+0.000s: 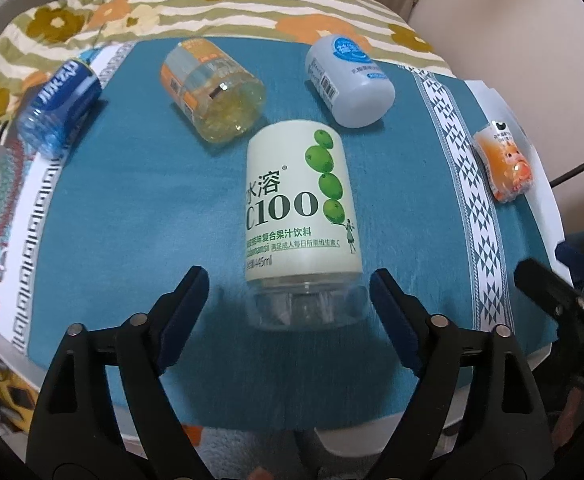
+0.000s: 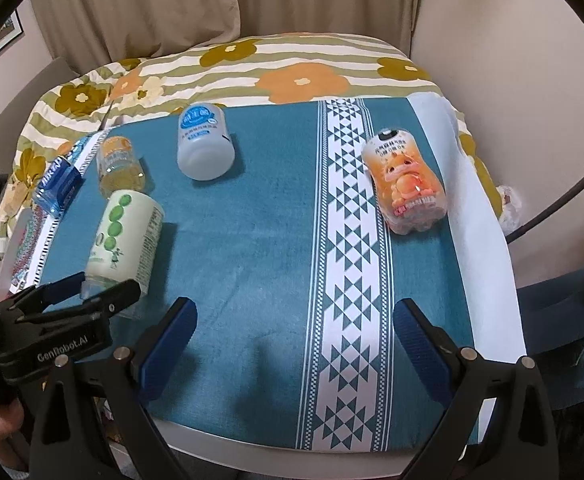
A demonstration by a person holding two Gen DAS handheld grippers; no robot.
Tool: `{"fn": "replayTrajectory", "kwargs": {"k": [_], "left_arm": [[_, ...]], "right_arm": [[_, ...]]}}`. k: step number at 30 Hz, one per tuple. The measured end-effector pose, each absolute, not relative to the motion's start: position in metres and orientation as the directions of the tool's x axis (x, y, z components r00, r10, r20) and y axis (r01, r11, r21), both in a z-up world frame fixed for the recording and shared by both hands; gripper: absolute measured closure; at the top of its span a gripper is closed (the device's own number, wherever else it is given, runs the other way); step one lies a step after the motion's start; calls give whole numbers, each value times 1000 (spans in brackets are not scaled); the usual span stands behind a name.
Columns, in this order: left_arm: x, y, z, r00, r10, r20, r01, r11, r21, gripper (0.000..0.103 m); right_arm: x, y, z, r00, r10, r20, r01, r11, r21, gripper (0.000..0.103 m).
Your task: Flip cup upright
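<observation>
A cut-bottle cup with a pale green C100 label (image 1: pixel 302 208) lies on its side on the teal cloth (image 1: pixel 152 200), its clear end toward me. My left gripper (image 1: pixel 288 292) is open, its blue-padded fingers either side of that clear end, not touching. In the right wrist view the same cup (image 2: pixel 122 236) lies at the left with the left gripper (image 2: pixel 88 292) at its near end. My right gripper (image 2: pixel 294 334) is open and empty above the cloth near the front edge.
Other cups lie on their sides: blue (image 1: pixel 58 110), yellow-orange (image 1: pixel 214 92), white (image 1: pixel 350 84), and orange cartoon (image 1: pixel 506 162), also seen in the right wrist view (image 2: pixel 406 190). A floral blanket (image 2: pixel 252 68) lies behind. The table's white edge (image 2: pixel 292 456) is near me.
</observation>
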State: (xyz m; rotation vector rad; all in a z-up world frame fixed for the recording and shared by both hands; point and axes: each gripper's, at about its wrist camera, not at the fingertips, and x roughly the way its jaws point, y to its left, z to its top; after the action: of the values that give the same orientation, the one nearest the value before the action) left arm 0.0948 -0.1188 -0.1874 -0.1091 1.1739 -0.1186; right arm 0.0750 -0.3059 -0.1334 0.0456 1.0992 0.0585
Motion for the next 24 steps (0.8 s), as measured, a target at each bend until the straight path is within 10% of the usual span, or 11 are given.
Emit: {"fn": "replayTrajectory", "kwargs": {"k": [24], "left_arm": [[112,13,-158,352,-115,-929,53,993,-103,0]], "right_arm": [[203,-195,-155,-12,310,-951,-159,938,308,5]]}}
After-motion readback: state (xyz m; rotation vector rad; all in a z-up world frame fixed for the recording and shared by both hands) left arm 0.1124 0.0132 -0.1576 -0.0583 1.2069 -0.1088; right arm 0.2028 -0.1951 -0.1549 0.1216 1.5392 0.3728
